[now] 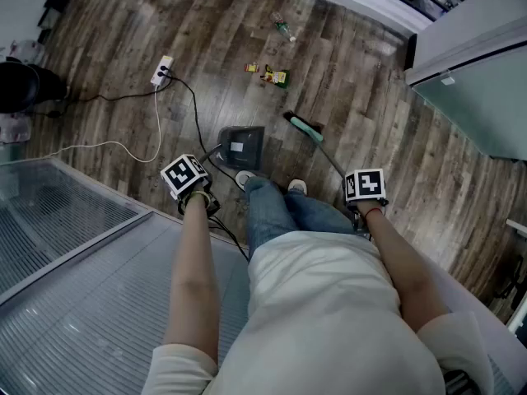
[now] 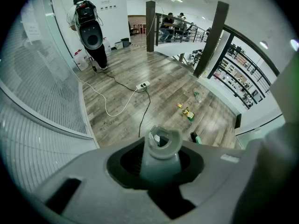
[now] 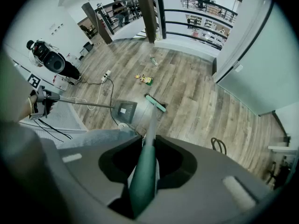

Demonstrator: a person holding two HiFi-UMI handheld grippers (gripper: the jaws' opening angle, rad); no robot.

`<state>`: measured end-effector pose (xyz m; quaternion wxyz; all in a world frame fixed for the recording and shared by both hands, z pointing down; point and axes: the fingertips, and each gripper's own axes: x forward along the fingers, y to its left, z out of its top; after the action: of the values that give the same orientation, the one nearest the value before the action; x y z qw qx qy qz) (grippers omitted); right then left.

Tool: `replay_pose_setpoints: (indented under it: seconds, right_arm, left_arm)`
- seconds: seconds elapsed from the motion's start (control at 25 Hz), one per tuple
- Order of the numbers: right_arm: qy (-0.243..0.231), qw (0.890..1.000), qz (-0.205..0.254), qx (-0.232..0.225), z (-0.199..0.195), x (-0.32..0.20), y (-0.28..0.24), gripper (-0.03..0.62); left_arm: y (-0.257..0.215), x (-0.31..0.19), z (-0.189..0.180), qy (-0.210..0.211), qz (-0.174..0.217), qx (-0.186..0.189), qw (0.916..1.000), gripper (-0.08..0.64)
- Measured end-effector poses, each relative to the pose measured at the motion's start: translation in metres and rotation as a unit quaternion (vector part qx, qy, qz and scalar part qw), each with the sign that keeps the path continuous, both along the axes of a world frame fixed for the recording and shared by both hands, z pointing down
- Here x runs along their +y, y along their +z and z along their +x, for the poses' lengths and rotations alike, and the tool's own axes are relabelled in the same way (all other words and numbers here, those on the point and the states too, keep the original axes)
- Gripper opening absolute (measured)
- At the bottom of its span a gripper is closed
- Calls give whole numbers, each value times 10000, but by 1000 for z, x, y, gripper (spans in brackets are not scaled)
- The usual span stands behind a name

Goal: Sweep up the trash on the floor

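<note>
- L gripper (image 2: 161, 167): jaws are pressed onto the grey dustpan handle (image 2: 161, 146). Its ringed end is seen poking up between them.
- The dustpan (image 1: 241, 147) is found at the far end of that handle, ahead of the L gripper and to its right, down by the wood floor (image 1: 370, 122). A pale label is carried on its top.
- R gripper (image 3: 145, 171): jaws are clamped round the green grip of the broom handle (image 3: 140, 185), which runs straight out ahead from between them.
- The broom head (image 3: 155, 103), green, is seen well ahead of the R gripper, near the dustpan's right side.
- Trash: wrappers (image 1: 274, 76) & a small piece (image 1: 252, 67) are scattered beyond the broom head, farther from both grippers. What appears to be a crushed plastic bottle (image 1: 284, 30) lies farther out still.
- A power strip (image 1: 162, 69) w/ one white & one black cable is seen ahead of the L gripper, left of the trash.
- The person's shoes (image 1: 245, 179) are seen between the two grippers, just behind the dustpan.
</note>
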<state>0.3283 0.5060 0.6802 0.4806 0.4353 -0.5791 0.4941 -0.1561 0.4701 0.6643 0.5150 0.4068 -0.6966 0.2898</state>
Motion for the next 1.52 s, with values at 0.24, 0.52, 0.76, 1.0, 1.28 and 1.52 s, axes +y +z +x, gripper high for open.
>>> replay_pose_setpoints:
  seconds: [0.24,0.52,0.76,1.0,1.28,1.52]
  right_arm:
    - [-8,10000,-6,8,-1,1,0,98]
    - [-11,10000,-14,0,0,-1,-1,98]
    - [99,9999,-17,12,-4,-3,-2,98]
    - [157,9999,-39,38,-9,-8,-3,98]
    - [359,9992,-109,101,-23,-20,-7,98]
    - [494,9985,-158,178,-41,-35,-14,98]
  left_arm:
    - [0,1,0,9,7,3,10000,89]
    - [-1,-4,-1,15,-10,-13,10000,89]
    - [-1,-6,-3,13,-23,-16,10000,89]
    - [-1,-13,-3,-8,-73,-18,10000,89]
    - [-3,-29,-8,-111,-174,8,9998,89]
    - [4,-34,-8,-130,-219,104,9996,89]
